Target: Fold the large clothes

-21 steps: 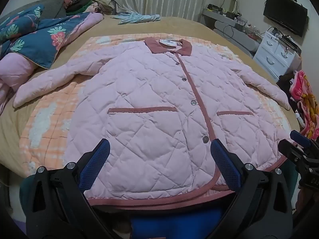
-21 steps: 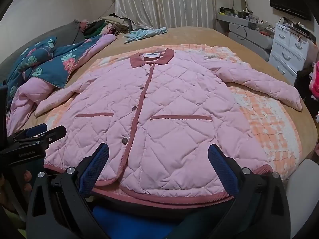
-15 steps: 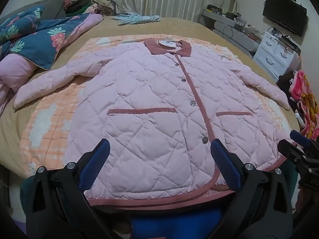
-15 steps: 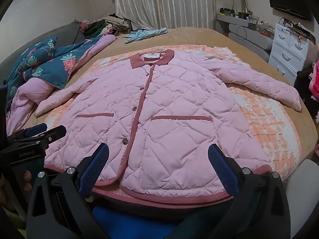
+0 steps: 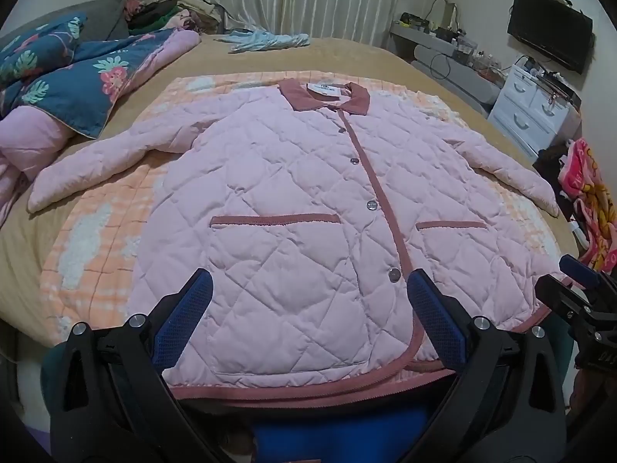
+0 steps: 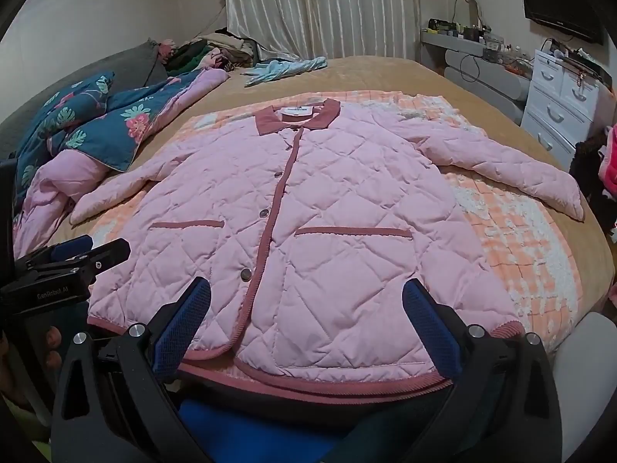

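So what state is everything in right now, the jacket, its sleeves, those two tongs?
Pink quilted jacket: spread flat, front up, buttoned, unfolded.
Sleeves: both stretched out sideways.
Collar: lying flat, label showing.
Left tongs: open, holding nothing, near the hem.
Right tongs: open, holding nothing, near the hem.
Curtains: drawn shut.
TV: screen dark.

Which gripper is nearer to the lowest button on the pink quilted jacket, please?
Left. The left gripper hovers with that button just inside its right finger; the right gripper sits further right.
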`<state>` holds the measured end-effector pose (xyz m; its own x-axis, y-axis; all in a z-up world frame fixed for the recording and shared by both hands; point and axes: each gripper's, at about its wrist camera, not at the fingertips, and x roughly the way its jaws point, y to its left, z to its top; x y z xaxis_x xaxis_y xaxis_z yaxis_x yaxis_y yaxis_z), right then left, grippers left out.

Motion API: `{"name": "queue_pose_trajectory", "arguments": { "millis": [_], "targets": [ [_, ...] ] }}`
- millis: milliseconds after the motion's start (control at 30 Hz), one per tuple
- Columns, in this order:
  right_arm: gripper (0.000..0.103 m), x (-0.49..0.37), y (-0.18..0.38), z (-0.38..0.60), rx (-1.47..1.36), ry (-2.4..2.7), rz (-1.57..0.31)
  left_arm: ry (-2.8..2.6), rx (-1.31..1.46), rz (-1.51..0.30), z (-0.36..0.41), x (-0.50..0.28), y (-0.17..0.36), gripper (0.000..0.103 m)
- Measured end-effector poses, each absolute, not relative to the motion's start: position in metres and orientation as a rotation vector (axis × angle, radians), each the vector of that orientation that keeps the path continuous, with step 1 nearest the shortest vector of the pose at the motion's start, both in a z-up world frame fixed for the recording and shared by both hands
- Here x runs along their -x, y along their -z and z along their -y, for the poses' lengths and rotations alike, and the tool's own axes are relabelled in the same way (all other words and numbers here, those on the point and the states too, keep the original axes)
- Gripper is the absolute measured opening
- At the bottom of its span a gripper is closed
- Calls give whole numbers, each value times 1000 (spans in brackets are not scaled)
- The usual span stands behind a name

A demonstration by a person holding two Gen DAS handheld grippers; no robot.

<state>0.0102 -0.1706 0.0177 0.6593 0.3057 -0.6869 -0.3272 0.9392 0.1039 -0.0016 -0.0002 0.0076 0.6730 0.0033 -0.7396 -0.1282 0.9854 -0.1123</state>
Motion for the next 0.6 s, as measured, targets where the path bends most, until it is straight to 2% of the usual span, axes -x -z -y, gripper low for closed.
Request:
{"name": "queue_pose_trajectory", "arguments": {
  "millis": [600],
  "targets": [
    [99,-10,-18,166,33,-363,-776,-72,164,-831,0,1,-9,95]
  ]
}}
